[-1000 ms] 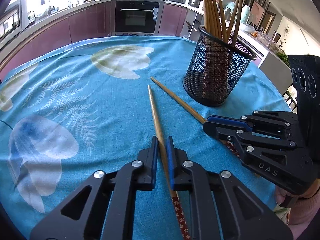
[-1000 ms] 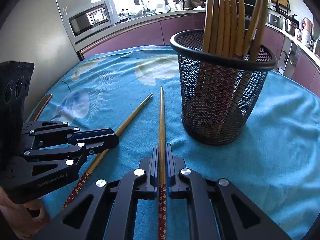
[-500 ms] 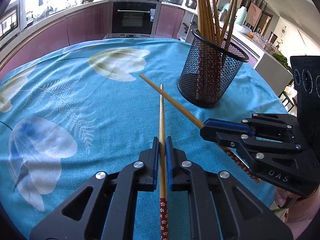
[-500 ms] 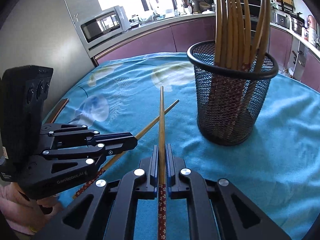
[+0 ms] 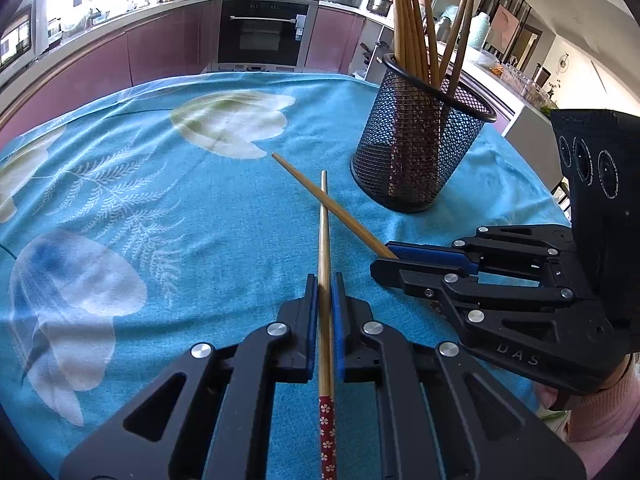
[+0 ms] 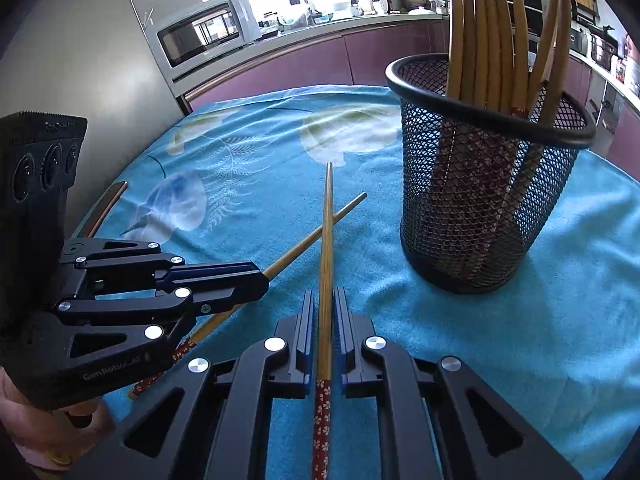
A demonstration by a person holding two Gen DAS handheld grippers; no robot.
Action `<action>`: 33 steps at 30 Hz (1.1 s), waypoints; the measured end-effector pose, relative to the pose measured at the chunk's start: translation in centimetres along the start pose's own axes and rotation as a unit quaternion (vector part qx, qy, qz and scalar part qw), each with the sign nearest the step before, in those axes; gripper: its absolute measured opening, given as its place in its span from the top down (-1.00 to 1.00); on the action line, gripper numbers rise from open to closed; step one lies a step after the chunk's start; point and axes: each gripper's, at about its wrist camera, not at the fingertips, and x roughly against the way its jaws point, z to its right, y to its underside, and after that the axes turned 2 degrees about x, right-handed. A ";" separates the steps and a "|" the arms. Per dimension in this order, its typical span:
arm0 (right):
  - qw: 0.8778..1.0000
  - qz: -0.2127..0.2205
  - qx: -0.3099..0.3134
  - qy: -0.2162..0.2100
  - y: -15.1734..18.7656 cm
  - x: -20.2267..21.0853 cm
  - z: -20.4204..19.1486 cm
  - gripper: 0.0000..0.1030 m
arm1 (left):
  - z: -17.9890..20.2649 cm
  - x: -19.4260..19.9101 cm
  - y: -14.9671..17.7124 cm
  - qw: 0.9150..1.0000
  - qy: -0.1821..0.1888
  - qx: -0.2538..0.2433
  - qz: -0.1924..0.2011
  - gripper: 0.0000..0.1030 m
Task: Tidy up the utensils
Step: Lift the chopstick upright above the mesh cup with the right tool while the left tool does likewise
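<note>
Above the desk (image 5: 120,168), covered by a blue floral cloth, two bamboo chopsticks with red flower-patterned handle ends cross each other. One chopstick (image 5: 325,264) is clamped in the closed jaws of the left gripper (image 5: 325,292); the other chopstick (image 6: 327,248) is clamped in the closed jaws of the right gripper (image 6: 325,304). Near them stands one black mesh holder (image 6: 480,216), upright, containing about eight matching chopsticks (image 6: 484,36), tips upward.
</note>
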 end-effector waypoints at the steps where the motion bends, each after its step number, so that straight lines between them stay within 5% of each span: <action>1: 1.000 0.002 -0.001 0.000 0.1 0.1 0.0 0.89 | 0.0 0.1 0.0 1.000 0.000 -0.001 0.001 0.85; 33: 0.993 0.117 -0.030 -0.005 0.7 8.6 1.1 0.89 | 1.9 7.1 -1.3 0.996 0.045 -0.014 0.078 0.85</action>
